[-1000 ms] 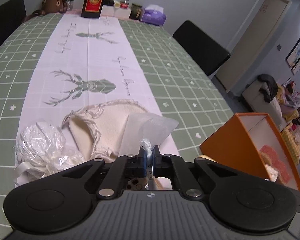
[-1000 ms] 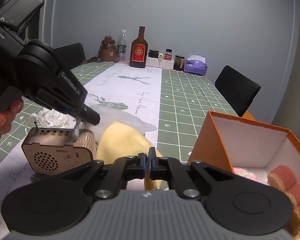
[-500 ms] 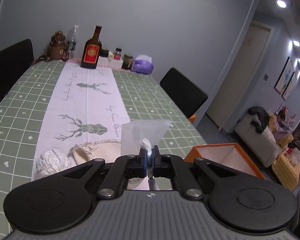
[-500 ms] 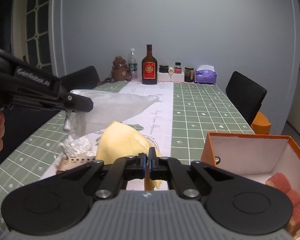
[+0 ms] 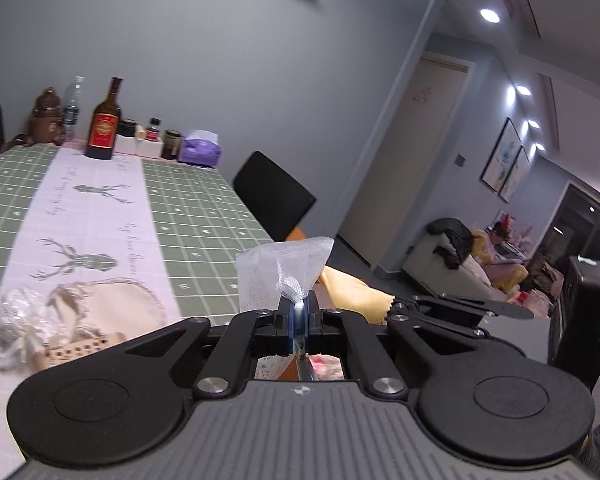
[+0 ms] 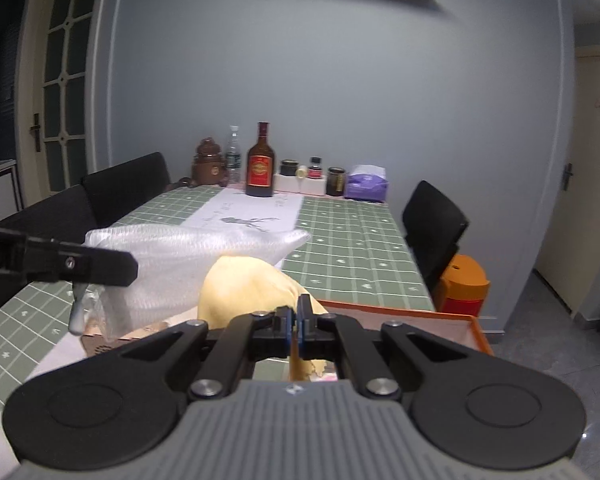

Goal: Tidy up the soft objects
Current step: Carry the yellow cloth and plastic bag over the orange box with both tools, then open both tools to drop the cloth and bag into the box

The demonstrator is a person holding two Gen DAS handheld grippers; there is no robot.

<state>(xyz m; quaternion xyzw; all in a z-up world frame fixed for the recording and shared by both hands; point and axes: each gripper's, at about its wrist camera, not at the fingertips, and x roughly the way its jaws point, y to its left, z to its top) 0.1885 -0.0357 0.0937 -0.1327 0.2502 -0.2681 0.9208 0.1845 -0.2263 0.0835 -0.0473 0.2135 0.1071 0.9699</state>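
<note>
My left gripper (image 5: 298,312) is shut on a white mesh pouch (image 5: 278,272), pinching its gathered neck, and holds it in the air. From the right wrist view the same pouch (image 6: 188,264) hangs from the left gripper's fingers (image 6: 100,268). My right gripper (image 6: 299,320) is shut on a yellow cloth (image 6: 248,288), lifted beside the pouch; in the left wrist view the yellow cloth (image 5: 352,292) shows just right of the pouch. Below both lies the orange box (image 6: 420,314), with something pink (image 5: 328,364) glimpsed inside.
On the green checked tablecloth (image 5: 204,208) lie a cream drawstring bag (image 5: 116,304), a crumpled clear plastic wad (image 5: 16,316) and a small wooden radio (image 5: 84,346). Bottles, jars and a tissue pack (image 6: 367,188) line the far end. Black chairs (image 6: 432,228) flank the table.
Both grippers rose with their loads, and the table dropped lower in view. The left one swung right, so the pouch now hangs beside the yellow cloth over the orange box.
</note>
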